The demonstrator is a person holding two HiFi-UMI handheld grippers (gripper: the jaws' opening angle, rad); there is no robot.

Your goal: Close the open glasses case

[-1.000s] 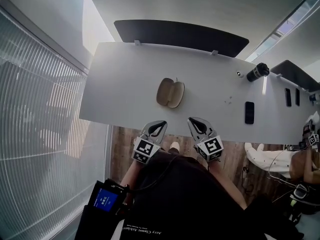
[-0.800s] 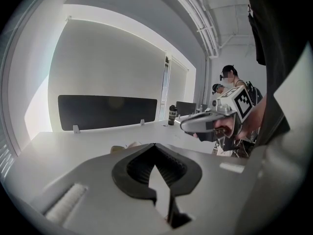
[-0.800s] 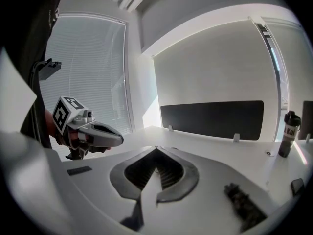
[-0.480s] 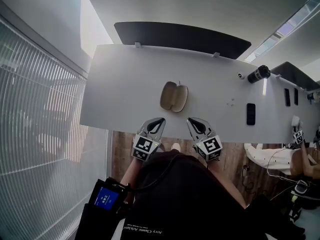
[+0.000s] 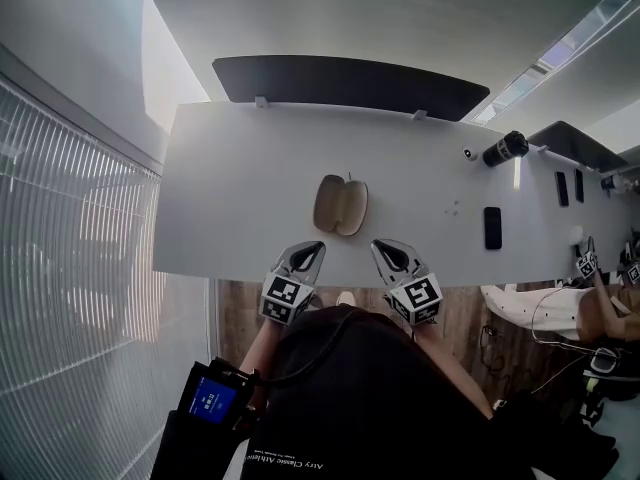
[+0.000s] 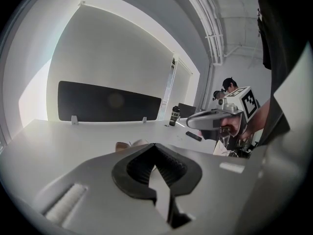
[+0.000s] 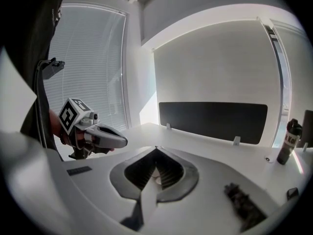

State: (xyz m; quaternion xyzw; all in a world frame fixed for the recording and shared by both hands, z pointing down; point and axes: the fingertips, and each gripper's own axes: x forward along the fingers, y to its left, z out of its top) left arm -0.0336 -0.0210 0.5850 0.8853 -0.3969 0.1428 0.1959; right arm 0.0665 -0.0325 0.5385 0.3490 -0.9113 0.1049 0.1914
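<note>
An open tan glasses case (image 5: 341, 205) lies on the white desk (image 5: 230, 198), its two halves spread flat side by side. My left gripper (image 5: 312, 247) is over the desk's near edge, just short of the case and to its left, shut with nothing in it. My right gripper (image 5: 380, 245) is level with it, short of the case on the right, also shut and empty. In the left gripper view the case (image 6: 129, 144) peeks over the closed jaw tips (image 6: 155, 145), with the right gripper (image 6: 215, 119) at the side. The right gripper view shows closed tips (image 7: 156, 149) and the left gripper (image 7: 105, 137).
A black phone (image 5: 492, 227) lies right of the case, and a black bottle (image 5: 503, 149) stands at the far right. A dark divider panel (image 5: 350, 80) runs along the desk's back edge. Window blinds (image 5: 70, 268) fill the left. A person (image 5: 600, 308) sits at the far right.
Both grippers have edged forward over the desk's near edge, so the case now lies a little closer to their tips. Both stay shut.
</note>
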